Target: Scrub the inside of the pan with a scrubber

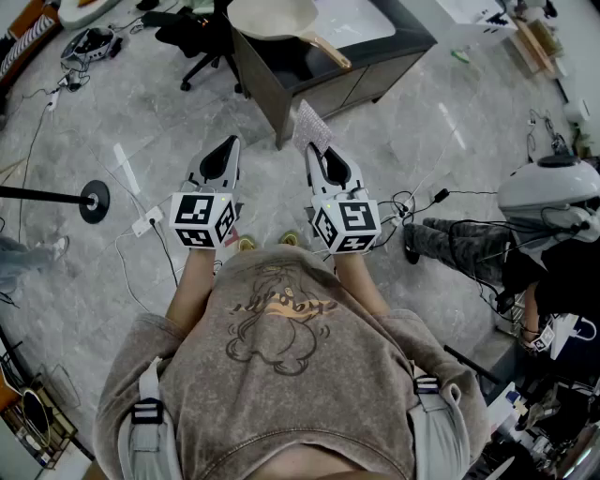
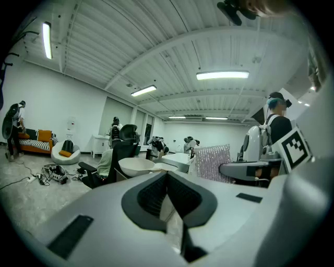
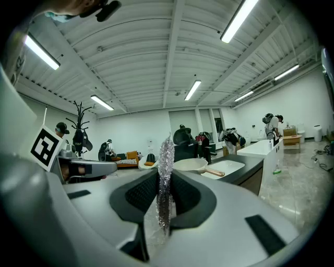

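Nearest, my brown sweatshirt (image 1: pixel 281 375) fills the bottom of the head view. Beyond it I hold both grippers out level over the grey floor (image 1: pixel 141 122). My right gripper (image 1: pixel 315 155) has its jaws clamped on the scrubber (image 1: pixel 310 126), a thin silvery sheet. It stands on edge between the pads and sticks out past the tips. My left gripper (image 1: pixel 229 146) has its jaws pressed together with nothing between them. The pan (image 1: pixel 274 17) is pale, with a wooden handle (image 1: pixel 328 52). It sits ahead of me on the dark counter (image 1: pixel 412 42), beside the white sink (image 1: pixel 361 21) and well apart from both pairs of jaws.
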Tool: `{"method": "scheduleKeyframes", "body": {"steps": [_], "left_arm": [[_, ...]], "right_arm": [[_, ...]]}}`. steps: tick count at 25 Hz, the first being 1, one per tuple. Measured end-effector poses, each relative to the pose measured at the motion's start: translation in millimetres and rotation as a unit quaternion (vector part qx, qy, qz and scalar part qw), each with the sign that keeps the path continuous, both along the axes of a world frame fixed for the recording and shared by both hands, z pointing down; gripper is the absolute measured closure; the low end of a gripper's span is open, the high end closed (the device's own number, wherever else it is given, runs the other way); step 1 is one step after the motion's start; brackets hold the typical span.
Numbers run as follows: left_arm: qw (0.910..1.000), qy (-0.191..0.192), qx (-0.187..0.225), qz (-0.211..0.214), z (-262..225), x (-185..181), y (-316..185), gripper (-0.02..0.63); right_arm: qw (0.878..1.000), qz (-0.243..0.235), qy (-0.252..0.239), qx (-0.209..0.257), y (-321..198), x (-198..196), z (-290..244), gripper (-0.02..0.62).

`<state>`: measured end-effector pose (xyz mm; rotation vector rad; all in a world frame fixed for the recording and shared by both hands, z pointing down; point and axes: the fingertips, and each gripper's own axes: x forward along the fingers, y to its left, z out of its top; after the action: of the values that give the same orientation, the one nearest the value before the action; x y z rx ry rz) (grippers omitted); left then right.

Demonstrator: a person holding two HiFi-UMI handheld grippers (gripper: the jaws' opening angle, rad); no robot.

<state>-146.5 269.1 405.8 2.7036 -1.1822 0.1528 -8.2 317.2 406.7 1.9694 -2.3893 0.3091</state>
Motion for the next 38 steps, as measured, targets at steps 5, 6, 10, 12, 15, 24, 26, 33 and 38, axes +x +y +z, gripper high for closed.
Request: {"method": "scheduleKeyframes", "body": {"steps": [5,6,10,12,15,24,26,33,38], "left_arm": [[1.0000,-0.001,-0.002,0.000,2,3,2,0.589],[1.0000,-0.001,-0.002,-0.001,2,3,3,0.589],[1.0000,-0.004,-0.004,-0.003,5,8,4,0.589],[1.0000,-0.005,-0.006,-0.004,6,12,4,0.589],[1.0000,-0.006,-0.002,-0.006,5,19,2,0.589],[0.9994,-0.004,0.008,-0.033,5,39,-5,0.589],[0.9993,-0.004,0.007,-0.037,5,46,-7,0.589],[0.9991,-0.003,0.007,-0.042,10,49,-26,0.589],[0.9992,-0.004,0.001,-0.039,19,52,-53,0.589]], "right_arm": [[1.000,0.000,-0.008,0.002,1,2,2,0.511],[1.000,-0.001,-0.015,0.004,2,3,2,0.511],[1.000,0.000,-0.022,0.005,4,12,3,0.511],[1.000,0.000,-0.021,0.003,3,17,3,0.511],[1.000,-0.003,-0.021,0.006,3,27,2,0.509],[0.999,-0.024,-0.020,0.007,-2,53,6,0.509],[0.999,-0.028,-0.021,0.007,-4,59,5,0.509],[0.999,-0.036,-0.022,0.000,-27,61,14,0.509],[0.999,-0.035,-0.025,-0.003,-52,62,20,0.509]]}}
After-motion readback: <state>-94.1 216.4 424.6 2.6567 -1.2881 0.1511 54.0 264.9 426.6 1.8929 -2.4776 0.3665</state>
